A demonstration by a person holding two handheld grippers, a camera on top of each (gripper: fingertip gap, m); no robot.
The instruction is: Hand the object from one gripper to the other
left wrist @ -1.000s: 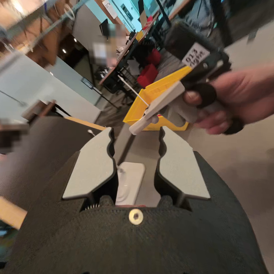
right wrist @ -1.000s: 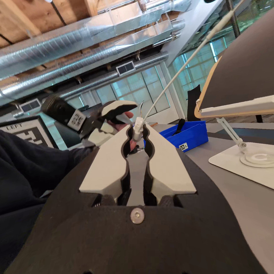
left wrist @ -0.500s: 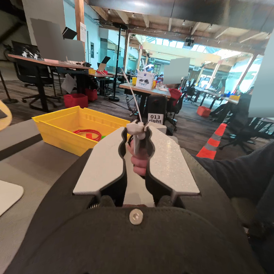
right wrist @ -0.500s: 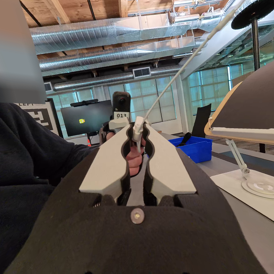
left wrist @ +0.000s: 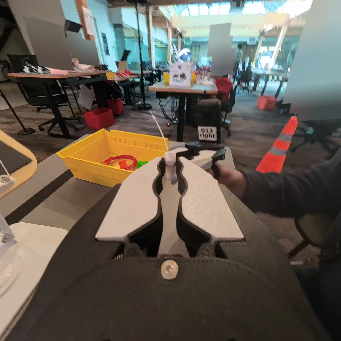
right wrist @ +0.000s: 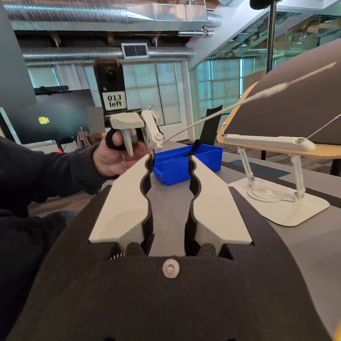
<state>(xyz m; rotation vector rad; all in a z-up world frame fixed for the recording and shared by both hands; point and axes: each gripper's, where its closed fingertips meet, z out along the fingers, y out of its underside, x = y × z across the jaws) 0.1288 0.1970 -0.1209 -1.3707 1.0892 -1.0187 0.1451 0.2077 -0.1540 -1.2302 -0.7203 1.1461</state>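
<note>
The object is a thin white cable (left wrist: pixel 160 128) with a white plug (left wrist: pixel 170 172) on its end. My left gripper (left wrist: pixel 169 160) is shut on the plug, and the cable sticks up and away from it. My right gripper (right wrist: pixel 170 160) is open and empty. In the right wrist view the left gripper (right wrist: pixel 156 143) is just beyond and left of my right fingertips, holding the plug (right wrist: pixel 158 137), with the cable (right wrist: pixel 221 112) running up to the right. In the left wrist view the right gripper (left wrist: pixel 204 153) is open, just behind the plug to its right.
A yellow bin (left wrist: pixel 88 162) holding a red cable coil (left wrist: pixel 120 160) stands on the grey table (left wrist: pixel 55 199). A blue bin (right wrist: pixel 177 169) and a white stand (right wrist: pixel 276 201) with a tilted board are ahead on the right. An orange cone (left wrist: pixel 276 153) stands on the floor. Tip to tip, the grippers are about 5 centimeters apart.
The plug has passed from my right gripper to my left. The left gripper closed on it; the right gripper opened and drew back a little.
</note>
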